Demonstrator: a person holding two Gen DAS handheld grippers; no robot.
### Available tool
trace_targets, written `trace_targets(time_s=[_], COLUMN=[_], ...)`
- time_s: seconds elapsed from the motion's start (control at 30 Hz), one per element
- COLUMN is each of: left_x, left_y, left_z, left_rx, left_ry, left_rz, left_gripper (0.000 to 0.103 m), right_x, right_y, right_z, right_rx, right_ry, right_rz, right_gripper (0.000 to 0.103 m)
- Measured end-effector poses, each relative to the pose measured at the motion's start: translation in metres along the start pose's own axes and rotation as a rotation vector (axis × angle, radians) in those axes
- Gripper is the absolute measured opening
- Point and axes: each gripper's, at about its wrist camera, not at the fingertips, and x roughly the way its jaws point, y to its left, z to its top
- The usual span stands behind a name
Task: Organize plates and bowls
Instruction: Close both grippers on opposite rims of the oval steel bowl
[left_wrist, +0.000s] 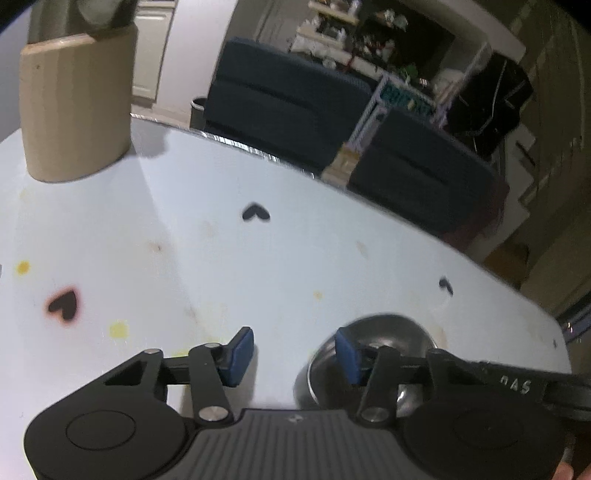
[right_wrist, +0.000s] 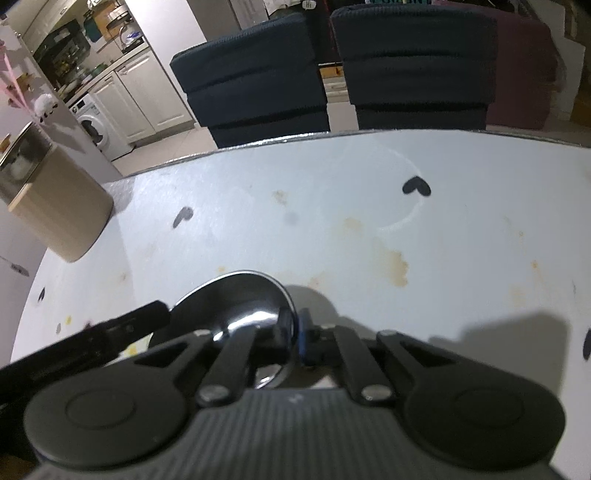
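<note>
My right gripper (right_wrist: 293, 338) pinches the rim of a steel bowl (right_wrist: 243, 306) near the table's (right_wrist: 443, 229) near edge; my left gripper (left_wrist: 295, 354) hangs half-open, empty. Sorting has barely begun.

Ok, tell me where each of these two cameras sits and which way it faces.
Left wrist: on the left gripper, looking down along its blue pads across the white table to dark chairs; jaws apart, one pad inside the steel bowl.
Right wrist: on the right gripper, facing the same way; jaws shut on the bowl's rim.
Shared: bowl, beige canister, table, chairs; each view catches the other gripper.
</note>
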Motion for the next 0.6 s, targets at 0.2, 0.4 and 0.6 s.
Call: trace_targets(time_s=[0.2,0.4,0.6], left_x=[0.000,0.007,0.003], left_y=[-0.009,-0.011,-0.020], left_z=[-0.004,-0.010,-0.012], left_rx=[0.054,0.067,0.101], left_ry=[0.070,0.135,0.146], left_rz=[-0.029,-0.023,-0.025], left_gripper=[0.037,0.014,0.011], right_x=[-0.007,-0.011,-0.019], right_y=[0.001,0.001,-0.002], right_z=[-0.007,-0.013,-0.020], right_rx=[0.017,0.013,0.014], right_ry=[-0.003,0.001,-0.004], right_rz=[-0.017,-0.022,-0.039], right_gripper=[0.004,0.004,0.004])
